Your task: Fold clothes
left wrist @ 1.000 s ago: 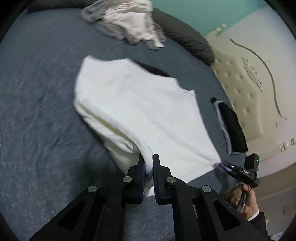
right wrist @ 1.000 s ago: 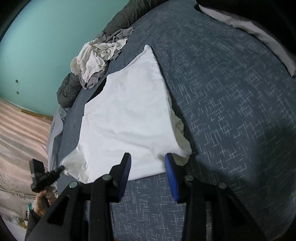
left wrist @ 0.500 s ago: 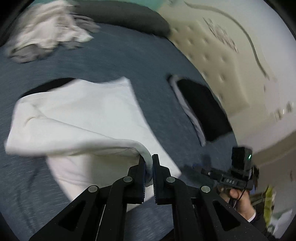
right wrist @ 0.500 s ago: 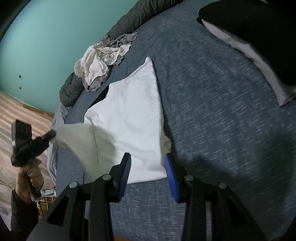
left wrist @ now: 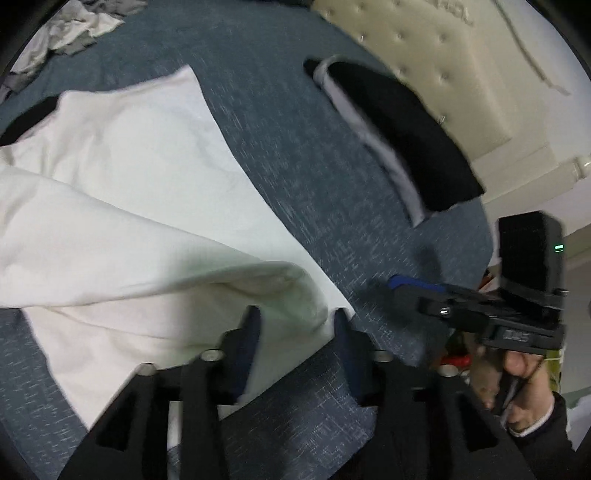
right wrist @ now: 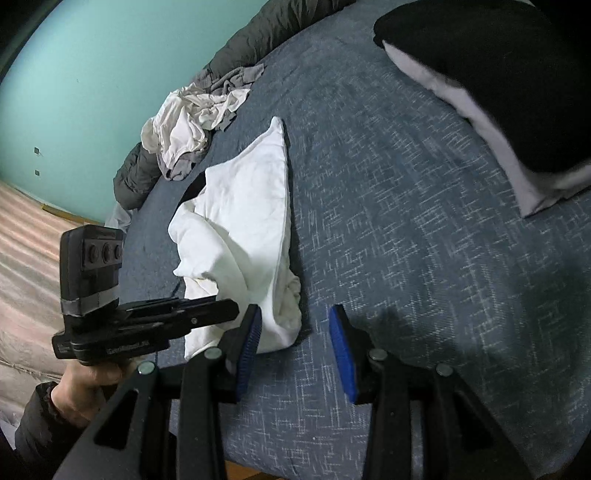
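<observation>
A white garment (left wrist: 122, 206) lies on the blue-grey bed (left wrist: 280, 122), one side folded over itself toward the near edge. My left gripper (left wrist: 295, 321) is open just above the folded-over bunched edge and holds nothing. It also shows in the right wrist view (right wrist: 207, 314), beside the garment (right wrist: 243, 221). My right gripper (right wrist: 295, 328) is open and empty over the bed, just right of the garment's near corner. It shows in the left wrist view (left wrist: 410, 288), hovering right of the garment.
A folded black-and-grey stack (left wrist: 399, 125) lies near the cream tufted headboard (left wrist: 443, 48); it also shows in the right wrist view (right wrist: 491, 92). A pile of crumpled light clothes (right wrist: 192, 125) and a dark grey bolster (right wrist: 258, 33) sit at the bed's far edge by the teal wall.
My left gripper carried the garment's edge across toward the right gripper, then opened and let it go. The fold now rests on the garment. The right gripper stayed open.
</observation>
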